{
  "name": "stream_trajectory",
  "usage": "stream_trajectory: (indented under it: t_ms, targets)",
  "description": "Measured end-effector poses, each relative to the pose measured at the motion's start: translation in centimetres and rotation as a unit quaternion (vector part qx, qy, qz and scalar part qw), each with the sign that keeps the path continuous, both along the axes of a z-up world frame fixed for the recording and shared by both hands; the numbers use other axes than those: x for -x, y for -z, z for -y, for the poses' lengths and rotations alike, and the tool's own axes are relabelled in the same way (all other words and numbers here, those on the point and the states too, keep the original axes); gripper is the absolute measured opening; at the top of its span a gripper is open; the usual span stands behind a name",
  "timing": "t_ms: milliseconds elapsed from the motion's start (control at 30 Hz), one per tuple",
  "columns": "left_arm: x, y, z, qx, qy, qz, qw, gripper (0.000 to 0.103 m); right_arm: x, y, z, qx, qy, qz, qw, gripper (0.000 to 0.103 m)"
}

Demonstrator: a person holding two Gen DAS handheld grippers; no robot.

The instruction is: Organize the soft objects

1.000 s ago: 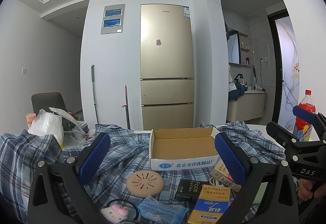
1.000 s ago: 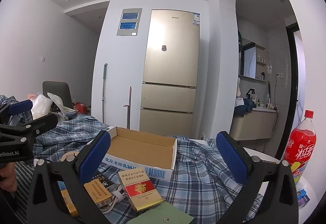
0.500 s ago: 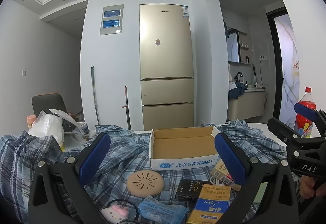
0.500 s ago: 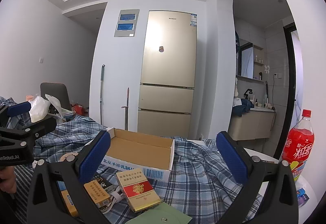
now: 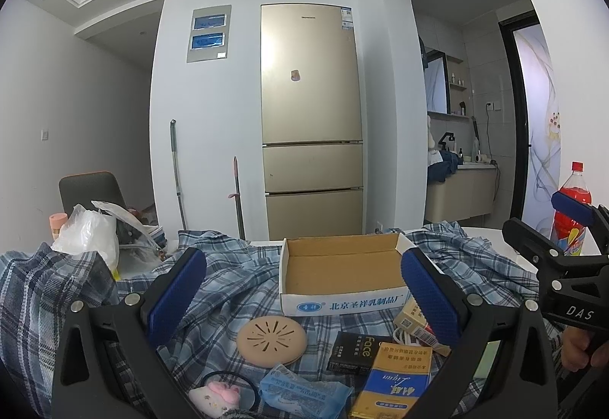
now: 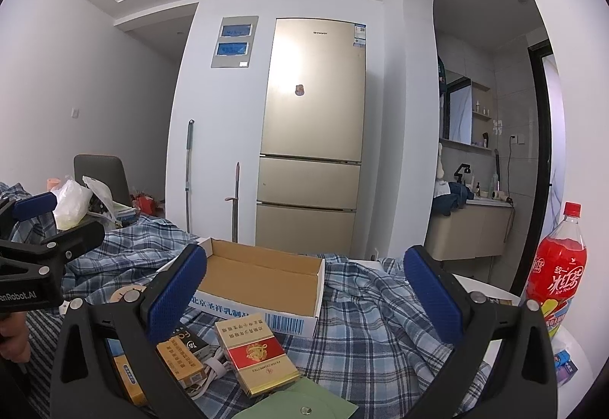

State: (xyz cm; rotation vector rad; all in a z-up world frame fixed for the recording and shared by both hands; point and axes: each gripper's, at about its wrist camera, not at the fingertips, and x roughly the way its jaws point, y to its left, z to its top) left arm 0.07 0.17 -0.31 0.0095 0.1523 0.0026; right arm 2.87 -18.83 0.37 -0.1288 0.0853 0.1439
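While both the left hand-held gripper [image 5: 304, 293] and right hand-held gripper [image 6: 304, 293] hover wide and empty above the plaid cloth [image 5: 228, 274], the left view alone shows a tissue pack [image 5: 304, 391], pink plush [image 5: 215, 393] and "face" box [image 5: 356, 351], whereas the right view alone shows a red cigarette pack [image 6: 255, 356] before the cardboard box [image 6: 262, 276].

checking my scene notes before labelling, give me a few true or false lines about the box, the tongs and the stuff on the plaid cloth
1. The cardboard box is empty. True.
2. The left tongs grip the round beige pad. False: they are open, holding nothing.
3. The red drink bottle lies on its side. False: it stands upright.
4. The red and gold pack lies outside the box. True.
5. The right tongs are open. True.
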Motion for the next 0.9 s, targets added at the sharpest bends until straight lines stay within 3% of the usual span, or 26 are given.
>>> stream_trajectory:
  t_ms: [900]
  targets:
    - [-0.16,0.53,0.24,-0.014,-0.005,0.006,0.9999,0.103,0.02,0.18,0.21,-0.003,0.002,0.002,1.000,0.103]
